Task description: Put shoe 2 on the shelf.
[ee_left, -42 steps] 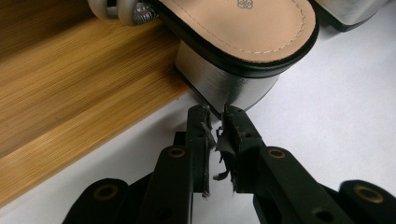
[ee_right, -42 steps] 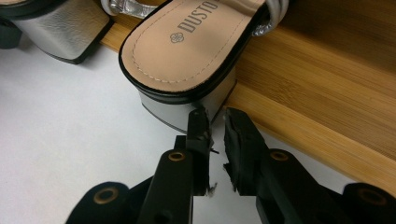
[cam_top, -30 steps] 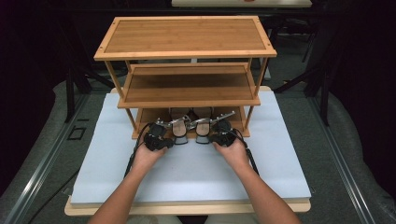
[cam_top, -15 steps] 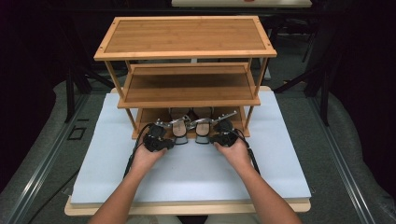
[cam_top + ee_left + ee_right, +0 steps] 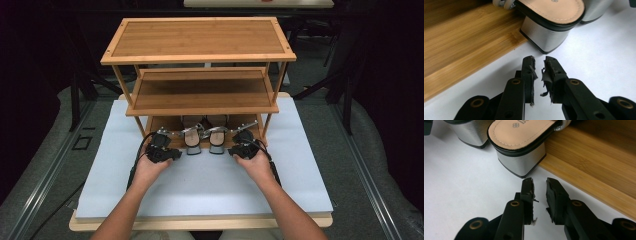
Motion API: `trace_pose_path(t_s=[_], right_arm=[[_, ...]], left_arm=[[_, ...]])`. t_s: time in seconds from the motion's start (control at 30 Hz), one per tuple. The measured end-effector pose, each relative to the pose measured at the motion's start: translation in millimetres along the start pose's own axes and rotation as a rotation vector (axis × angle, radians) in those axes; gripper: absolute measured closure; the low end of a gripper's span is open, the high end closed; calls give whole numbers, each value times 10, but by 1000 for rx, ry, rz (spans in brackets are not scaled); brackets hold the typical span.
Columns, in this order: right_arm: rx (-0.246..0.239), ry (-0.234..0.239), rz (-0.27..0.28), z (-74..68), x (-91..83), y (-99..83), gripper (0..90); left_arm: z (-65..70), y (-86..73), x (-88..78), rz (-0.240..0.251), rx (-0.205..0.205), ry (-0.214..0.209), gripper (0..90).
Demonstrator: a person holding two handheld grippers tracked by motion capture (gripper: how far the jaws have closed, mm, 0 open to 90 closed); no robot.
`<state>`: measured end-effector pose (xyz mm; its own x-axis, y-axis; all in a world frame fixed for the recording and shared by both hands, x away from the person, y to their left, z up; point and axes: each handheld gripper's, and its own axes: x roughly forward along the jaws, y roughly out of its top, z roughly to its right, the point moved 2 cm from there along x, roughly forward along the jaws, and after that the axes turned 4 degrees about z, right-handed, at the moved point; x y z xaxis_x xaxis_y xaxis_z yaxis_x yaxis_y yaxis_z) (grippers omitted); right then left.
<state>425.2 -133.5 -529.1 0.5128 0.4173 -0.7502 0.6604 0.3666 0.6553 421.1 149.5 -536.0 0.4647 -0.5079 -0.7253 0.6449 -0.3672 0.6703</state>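
Sandals point(image 5: 204, 135) at frame centre are approached by left gripper point(image 5: 539, 65) and right gripper point(image 5: 539, 185), jaws narrow, empty; wider opening needed for heels.

three-tier wooden rack point(image 5: 200, 37) sitting on white mat point(image 5: 200, 185), which is covering a wooden table point(image 5: 200, 222); top two shelves lying bare, grey floor point(image 5: 370, 150) showing around

Insole of right sandal point(image 5: 524, 132): stamped brand mark, a small emblem followed by letters beginning "D", remainder cut off. Insole of left sandal point(image 5: 554, 10): stamp illegible.
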Motion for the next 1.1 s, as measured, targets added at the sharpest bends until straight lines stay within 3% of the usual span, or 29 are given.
trace_pose_path(t_s=[0.07,0.1,0.47,0.77,0.9,0.97,1.0,1.1], right_arm=[[2,17,8,8,-55,1,756],[-12,-9,10,16,-80,-1,755],[-32,11,21,21,-240,-59,746],[-26,44,29,27,-262,-69,739],[-52,24,31,-15,-270,-86,736],[-56,42,36,-25,-280,-97,736],[-68,6,32,-32,-298,-106,735],[-71,36,41,-24,-327,-122,735]], left_arm=[[24,-8,-45,-6,10,4,778],[24,-8,-45,-6,10,4,779],[-1,-98,-271,-16,57,32,773],[-158,-267,-542,3,27,39,773],[-208,-325,-595,5,14,57,773],[-219,-354,-613,1,9,63,772],[-224,-363,-620,-3,16,65,773],[-219,-408,-642,-25,20,62,768]])
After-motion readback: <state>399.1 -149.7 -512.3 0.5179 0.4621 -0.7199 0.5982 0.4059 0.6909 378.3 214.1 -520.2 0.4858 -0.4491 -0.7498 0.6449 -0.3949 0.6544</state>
